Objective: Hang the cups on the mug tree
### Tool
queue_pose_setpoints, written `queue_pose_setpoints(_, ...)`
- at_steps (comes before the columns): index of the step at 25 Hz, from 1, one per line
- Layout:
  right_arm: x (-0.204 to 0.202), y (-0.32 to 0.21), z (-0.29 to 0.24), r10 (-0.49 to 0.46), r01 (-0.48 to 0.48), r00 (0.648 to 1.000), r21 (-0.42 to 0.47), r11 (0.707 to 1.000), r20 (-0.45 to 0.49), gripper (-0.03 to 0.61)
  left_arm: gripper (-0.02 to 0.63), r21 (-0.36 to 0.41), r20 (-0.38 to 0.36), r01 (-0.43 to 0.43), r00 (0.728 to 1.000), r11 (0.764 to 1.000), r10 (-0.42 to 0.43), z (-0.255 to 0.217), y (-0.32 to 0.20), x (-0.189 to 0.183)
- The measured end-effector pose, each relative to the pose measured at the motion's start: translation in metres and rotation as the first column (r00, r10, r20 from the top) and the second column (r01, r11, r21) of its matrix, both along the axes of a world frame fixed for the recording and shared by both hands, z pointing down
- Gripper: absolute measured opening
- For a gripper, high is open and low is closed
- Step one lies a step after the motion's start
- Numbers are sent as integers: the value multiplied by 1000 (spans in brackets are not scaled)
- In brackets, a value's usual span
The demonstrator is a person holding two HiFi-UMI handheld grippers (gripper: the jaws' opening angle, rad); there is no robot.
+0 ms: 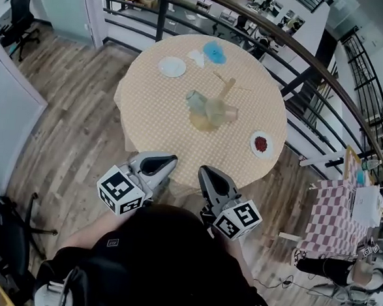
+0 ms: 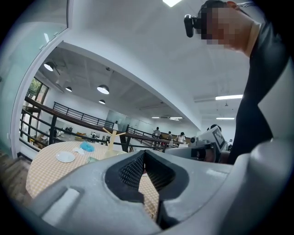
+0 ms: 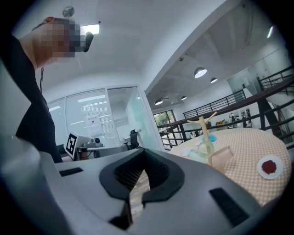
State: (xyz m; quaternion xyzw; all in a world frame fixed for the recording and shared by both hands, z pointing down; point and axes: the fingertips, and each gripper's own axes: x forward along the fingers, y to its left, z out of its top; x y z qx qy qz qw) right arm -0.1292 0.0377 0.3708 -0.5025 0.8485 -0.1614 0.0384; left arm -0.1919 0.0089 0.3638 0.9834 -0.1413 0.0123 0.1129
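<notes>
A wooden mug tree [image 1: 226, 91] stands near the middle of the round table [image 1: 148, 123], which has a checked cloth. Two cups lie at its foot: a clear greenish one [image 1: 196, 102] and a pale beige one [image 1: 222, 112]. Both grippers are held low in front of the person, short of the table's near edge. My left gripper [image 1: 171, 159] is shut and holds nothing. My right gripper [image 1: 204, 171] is also shut and holds nothing. The left gripper view shows the tree [image 2: 111, 136] far off beyond the shut jaws [image 2: 144, 153]. In the right gripper view the tree [image 3: 205, 126] and cups [image 3: 222, 156] lie beyond the jaws [image 3: 144, 154].
A white plate [image 1: 172, 66], a blue item [image 1: 215, 51] and a white napkin [image 1: 196, 58] lie on the table's far side. A small plate with red contents [image 1: 261, 144] sits at the right rim. A railing [image 1: 327, 80] runs behind the table. Wooden floor surrounds it.
</notes>
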Motion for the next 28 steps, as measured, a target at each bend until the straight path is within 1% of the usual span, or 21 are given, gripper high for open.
queue_pose_setpoints(3,18,9,0,20,-20,999,9,1000,-37,14,8,31,4,-8,1000,999,8,-8,3,15)
queue_pose_setpoints(6,32,13,2,39,-39,999,9,999,-29,14,9,46,11,-18,1000,999,17,-10,8,27)
queue_pose_setpoints(10,42,14,2,40,-39,999,9,999,-28,14,9,54,31,-15,999,998,13,-11,10,35)
queue_pose_setpoints(19,50,20,6,38,-38,999,11,999,-27,13,8,61,54,-2,999,998,-1,-6,17,42)
queue_pose_setpoints(28,56,26,8,29,-29,999,6,1000,-34,13,9,52,70,-13,997,999,9,-2,25,52)
